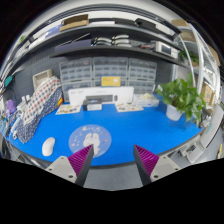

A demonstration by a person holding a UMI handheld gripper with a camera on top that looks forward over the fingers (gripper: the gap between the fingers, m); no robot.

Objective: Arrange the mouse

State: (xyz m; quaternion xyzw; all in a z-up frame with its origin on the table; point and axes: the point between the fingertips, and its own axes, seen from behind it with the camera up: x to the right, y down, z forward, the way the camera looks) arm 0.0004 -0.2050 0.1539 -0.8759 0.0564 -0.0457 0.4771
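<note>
A white mouse [48, 147] lies on the blue table mat [150, 125], left of a round grey mouse pad [89, 138] with a white print. My gripper [113, 160] is open and empty, its two purple-padded fingers [81, 159] spread wide above the table's near edge. The mouse is ahead and to the left of the left finger. The round pad lies just beyond the fingers, nearer the left one.
A white keyboard and box [103, 98] stand at the back of the mat. A green potted plant [183, 97] is at the right. A patterned bag or cloth [33, 107] leans at the left. Shelves with bins [105, 72] line the back wall.
</note>
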